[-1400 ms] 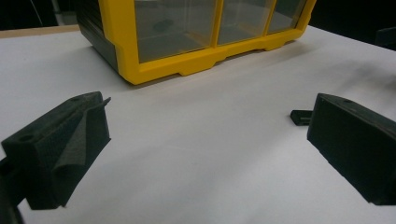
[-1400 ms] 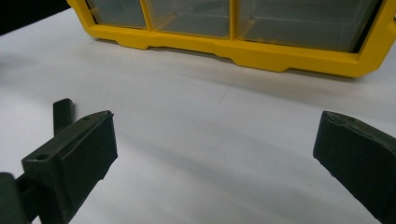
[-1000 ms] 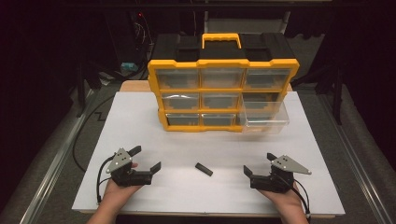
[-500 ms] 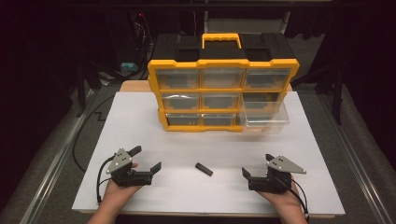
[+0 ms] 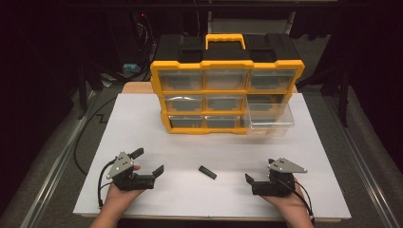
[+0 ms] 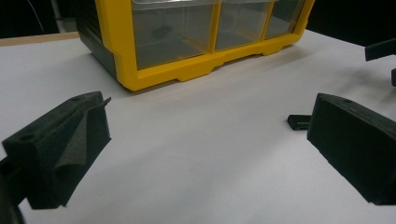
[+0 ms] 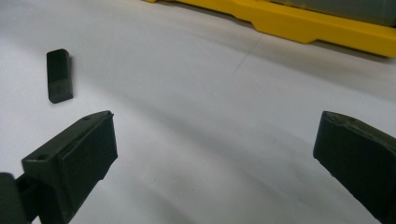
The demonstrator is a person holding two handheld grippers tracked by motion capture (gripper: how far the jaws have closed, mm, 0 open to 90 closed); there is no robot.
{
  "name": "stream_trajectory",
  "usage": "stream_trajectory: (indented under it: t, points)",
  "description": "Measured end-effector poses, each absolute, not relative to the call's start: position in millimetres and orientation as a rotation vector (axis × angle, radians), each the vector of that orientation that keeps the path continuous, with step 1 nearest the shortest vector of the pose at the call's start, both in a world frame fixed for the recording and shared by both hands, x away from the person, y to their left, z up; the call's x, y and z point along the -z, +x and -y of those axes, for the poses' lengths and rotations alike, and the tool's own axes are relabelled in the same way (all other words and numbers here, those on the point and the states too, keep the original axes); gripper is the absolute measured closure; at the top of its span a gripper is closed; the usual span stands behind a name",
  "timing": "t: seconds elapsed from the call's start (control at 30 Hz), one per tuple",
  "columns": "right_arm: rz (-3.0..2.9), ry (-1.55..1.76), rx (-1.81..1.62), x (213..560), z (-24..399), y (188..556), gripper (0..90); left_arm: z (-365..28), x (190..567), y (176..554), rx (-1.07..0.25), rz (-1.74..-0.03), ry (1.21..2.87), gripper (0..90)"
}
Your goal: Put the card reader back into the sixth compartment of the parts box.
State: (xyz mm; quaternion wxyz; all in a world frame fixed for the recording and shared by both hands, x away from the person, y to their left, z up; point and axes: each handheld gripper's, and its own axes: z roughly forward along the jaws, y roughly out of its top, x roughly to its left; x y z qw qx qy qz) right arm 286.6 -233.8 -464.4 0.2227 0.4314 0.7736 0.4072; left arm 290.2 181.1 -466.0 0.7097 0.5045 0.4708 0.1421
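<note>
Black small block lies flat on the white bench, near the front edge and between the two claws, touching neither. The left claw rests low on the bench toward the front left corner, its jaws spread wide and empty. The right claw rests toward the front right corner, also released, with nothing between its jaws. Both point inward at the block, probably so that either hand can reach it easily. Behind, near the back edge, stands a yellow organizer with clear drawers; the lower right drawer is pulled out (likely the place prepared for the block, though this is only a judgement). The bench surface is plain, matte and white. The room around it is dark, with cables hanging at the left side.
</note>
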Motion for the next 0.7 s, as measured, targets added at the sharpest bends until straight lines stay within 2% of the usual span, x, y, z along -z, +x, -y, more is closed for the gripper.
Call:
stream_trajectory:
  t: [0.7]
  points:
    - [-2.249, 1.099, -1.149, 467, 209, 289, 0.0, -181, 467, 291, -0.314, -1.043, 1.119, 0.4]
